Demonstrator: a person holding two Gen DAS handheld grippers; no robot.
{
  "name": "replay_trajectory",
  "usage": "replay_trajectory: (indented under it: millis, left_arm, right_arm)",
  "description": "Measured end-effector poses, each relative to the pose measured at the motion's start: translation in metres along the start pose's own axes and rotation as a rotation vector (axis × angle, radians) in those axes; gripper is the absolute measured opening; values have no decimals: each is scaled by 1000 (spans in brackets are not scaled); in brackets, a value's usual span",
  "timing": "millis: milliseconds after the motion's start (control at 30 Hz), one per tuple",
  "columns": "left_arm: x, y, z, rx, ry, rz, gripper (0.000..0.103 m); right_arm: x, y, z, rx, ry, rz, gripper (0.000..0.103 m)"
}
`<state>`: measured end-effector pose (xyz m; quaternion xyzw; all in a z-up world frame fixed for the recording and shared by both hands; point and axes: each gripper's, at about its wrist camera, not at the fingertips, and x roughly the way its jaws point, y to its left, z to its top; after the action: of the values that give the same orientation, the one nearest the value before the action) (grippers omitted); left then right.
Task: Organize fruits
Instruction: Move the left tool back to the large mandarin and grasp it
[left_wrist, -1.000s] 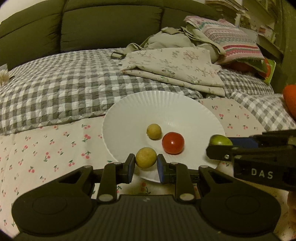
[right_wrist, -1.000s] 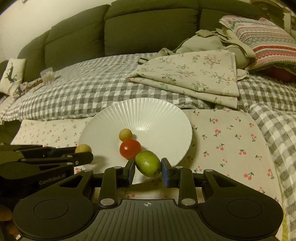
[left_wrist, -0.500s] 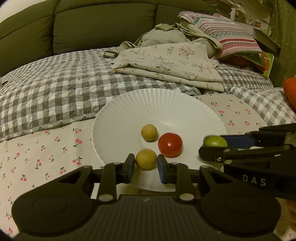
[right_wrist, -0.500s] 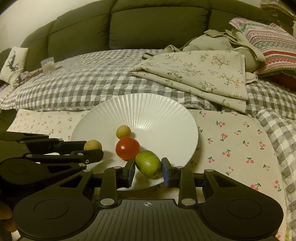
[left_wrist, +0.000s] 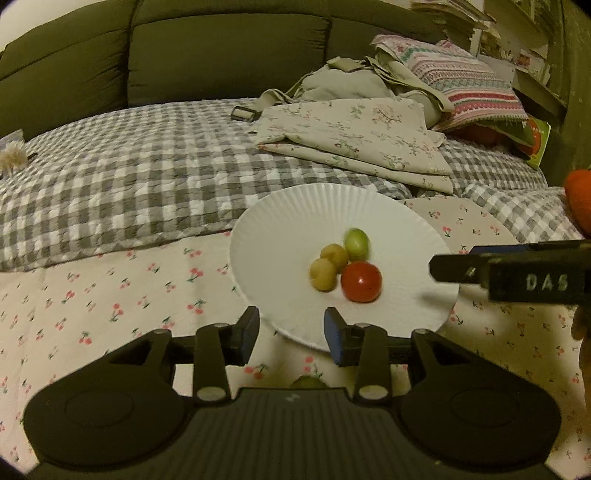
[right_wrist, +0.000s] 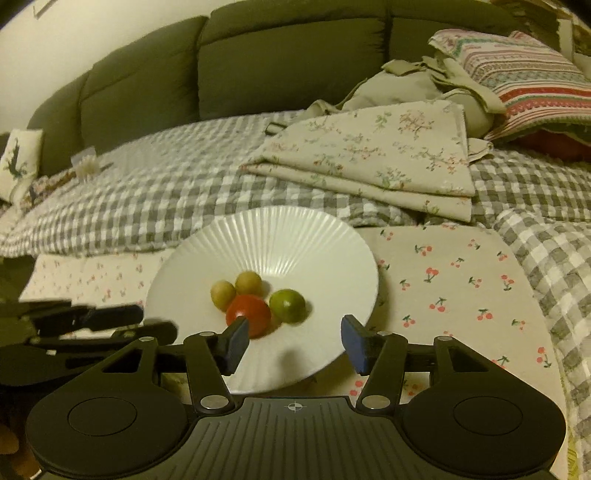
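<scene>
A white ribbed plate (left_wrist: 295, 221) (right_wrist: 280, 236) lies on the cherry-print cloth. On it sit two yellow fruits (left_wrist: 323, 274) (left_wrist: 334, 254), a red tomato (left_wrist: 361, 281) (right_wrist: 248, 314) and a green lime (left_wrist: 357, 239) (right_wrist: 287, 305), clustered together. My left gripper (left_wrist: 290, 328) is open and empty at the plate's near edge. My right gripper (right_wrist: 293, 338) is open and empty over the plate's near rim; it also shows in the left wrist view (left_wrist: 517, 271). The left gripper also shows at the left of the right wrist view (right_wrist: 92, 325).
A grey checked quilt (left_wrist: 129, 184) covers the bed behind the plate. Folded floral cloth (left_wrist: 354, 136), a beige bag (left_wrist: 351, 79) and a striped pillow (left_wrist: 461, 81) lie at the back right. A small green fruit (left_wrist: 308, 382) peeks out just under my left gripper. An orange object (left_wrist: 580, 195) is at the far right.
Both grippers have opened and pulled back. The yellow fruit left the left gripper and the lime left the right gripper; both now rest on the plate by the tomato.
</scene>
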<state>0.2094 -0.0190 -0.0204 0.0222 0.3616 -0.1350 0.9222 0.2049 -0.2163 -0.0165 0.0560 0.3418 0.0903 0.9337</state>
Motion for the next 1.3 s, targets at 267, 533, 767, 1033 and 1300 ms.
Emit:
replay_trajectory:
  millis: [267,533,767,1033,1300]
  left_arm:
    - [-26,12,-7,-39,5,5,38]
    - [-54,15,-26,-84,20,-4,45]
    - [-71,7,-42,-79,40,-22,56]
    - [-69,-9,-60,-57,74,-55,59]
    - [-62,-23,-70,-39,84,-70,69]
  right_arm:
    - [-18,3,3,29,-7,26,55]
    - [-44,4,-1,72,0,46,55]
    - [-73,10,-4,113,-1,86,59]
    - [-96,12,-15,138,31,117,63]
    - [-108,4,-35,178,75,119,69]
